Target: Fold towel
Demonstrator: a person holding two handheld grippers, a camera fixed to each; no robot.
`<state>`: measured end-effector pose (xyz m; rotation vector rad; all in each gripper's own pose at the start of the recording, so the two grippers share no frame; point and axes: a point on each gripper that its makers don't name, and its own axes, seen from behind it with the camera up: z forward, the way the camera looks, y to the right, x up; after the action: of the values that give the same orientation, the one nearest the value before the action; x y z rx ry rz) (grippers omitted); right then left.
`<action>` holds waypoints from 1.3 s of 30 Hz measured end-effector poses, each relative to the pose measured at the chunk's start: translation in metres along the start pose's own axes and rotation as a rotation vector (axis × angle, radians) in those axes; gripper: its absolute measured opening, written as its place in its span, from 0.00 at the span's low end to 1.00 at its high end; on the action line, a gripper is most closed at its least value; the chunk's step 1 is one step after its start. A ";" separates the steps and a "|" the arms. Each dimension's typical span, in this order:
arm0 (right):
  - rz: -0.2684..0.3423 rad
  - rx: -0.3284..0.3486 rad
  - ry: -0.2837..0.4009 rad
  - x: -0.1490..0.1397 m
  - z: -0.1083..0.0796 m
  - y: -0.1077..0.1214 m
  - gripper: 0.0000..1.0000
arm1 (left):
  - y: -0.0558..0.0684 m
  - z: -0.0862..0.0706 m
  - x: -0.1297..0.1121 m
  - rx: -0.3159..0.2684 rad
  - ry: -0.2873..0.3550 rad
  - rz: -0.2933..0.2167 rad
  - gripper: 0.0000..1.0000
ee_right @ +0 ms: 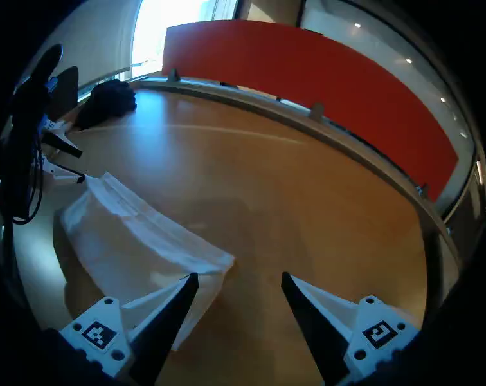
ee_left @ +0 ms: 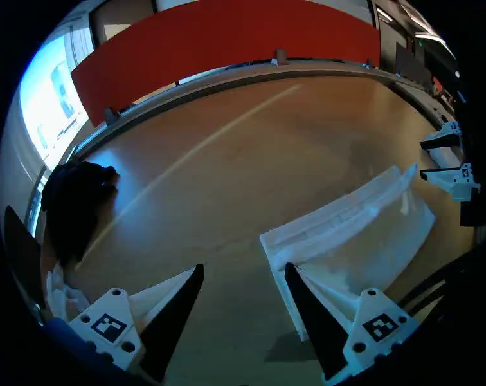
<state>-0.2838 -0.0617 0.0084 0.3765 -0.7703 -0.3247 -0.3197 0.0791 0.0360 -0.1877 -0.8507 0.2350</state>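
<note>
Towel (ee_left: 371,225) corner behind left tongs (ee_left: 243,267)

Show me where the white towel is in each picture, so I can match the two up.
Left gripper view: the towel lies at the lower right.
Right gripper view: the towel lies at the lower left.
Shared landmark: the long red panel runs across the top of both.

So we've got a glossy brown wooden desk (ee_left: 243,148) with a pale streak (ee_left: 198,148) running across the top. A white folded towel (ee_left: 359,225) lies flat on it. A black bundle (ee_left: 76,193), bag or cloth, sits well apart near the far corner.
</note>
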 end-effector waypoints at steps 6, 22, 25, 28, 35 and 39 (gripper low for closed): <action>-0.003 0.005 0.003 0.002 -0.001 -0.001 1.00 | -0.001 -0.001 0.001 0.002 0.002 0.001 0.93; -0.005 0.032 0.004 -0.009 -0.020 -0.016 1.00 | 0.003 -0.022 -0.016 -0.013 0.000 -0.022 0.93; -0.003 0.035 0.004 -0.014 -0.027 -0.020 1.00 | 0.003 -0.030 -0.024 -0.013 -0.003 -0.032 0.93; 0.002 0.037 0.001 -0.020 -0.035 -0.024 1.00 | 0.004 -0.036 -0.033 -0.013 -0.010 -0.043 0.93; 0.024 0.038 0.000 -0.031 -0.049 -0.030 1.00 | 0.005 -0.047 -0.052 -0.012 -0.023 -0.071 0.93; 0.030 0.040 0.004 -0.031 -0.052 -0.031 1.00 | 0.004 -0.050 -0.056 -0.009 -0.022 -0.083 0.93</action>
<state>-0.2718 -0.0652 -0.0586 0.4027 -0.7790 -0.2811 -0.3177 0.0643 -0.0373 -0.1584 -0.8794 0.1552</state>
